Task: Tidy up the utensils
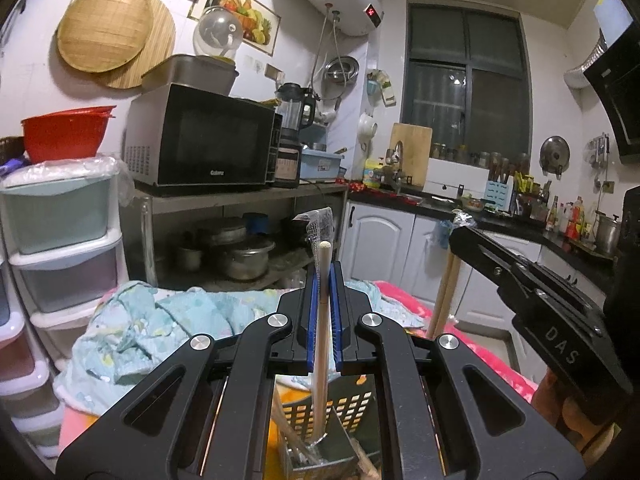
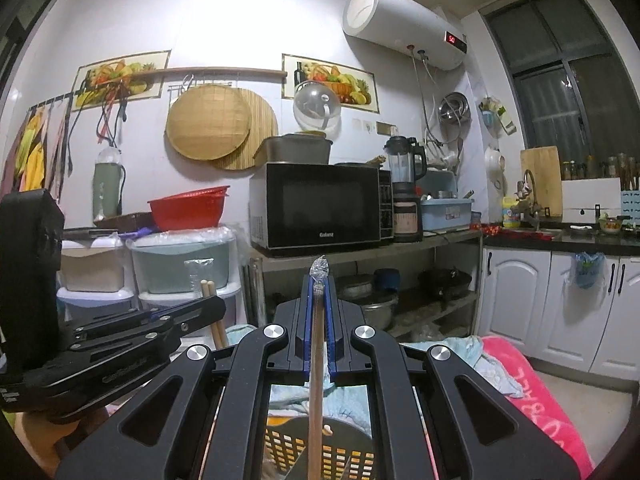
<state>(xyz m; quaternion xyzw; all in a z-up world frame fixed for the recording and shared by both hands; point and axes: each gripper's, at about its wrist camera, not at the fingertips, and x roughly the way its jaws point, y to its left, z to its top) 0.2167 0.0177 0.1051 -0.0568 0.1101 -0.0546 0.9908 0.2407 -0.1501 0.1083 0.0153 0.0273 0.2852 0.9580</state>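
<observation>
Left gripper (image 1: 324, 276) clamped on chopsticks (image 1: 322, 320), lower ends in metal holder (image 1: 320, 456). Right gripper (image 2: 319, 284) clamped on second pair (image 2: 316, 380), above basket (image 2: 280, 448), not yet placed.

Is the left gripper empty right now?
No, the left gripper is shut on wooden chopsticks that stand upright between its blue pads, lower ends over the metal holder.

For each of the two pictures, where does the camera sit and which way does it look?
Left wrist: on the left gripper, shut on wrapped chopsticks, facing the microwave; the right gripper shows at right.
Right wrist: on the right gripper, holding its chopsticks, facing the same wall; the left gripper shows at left.
Shared: microwave, water heater.
</observation>
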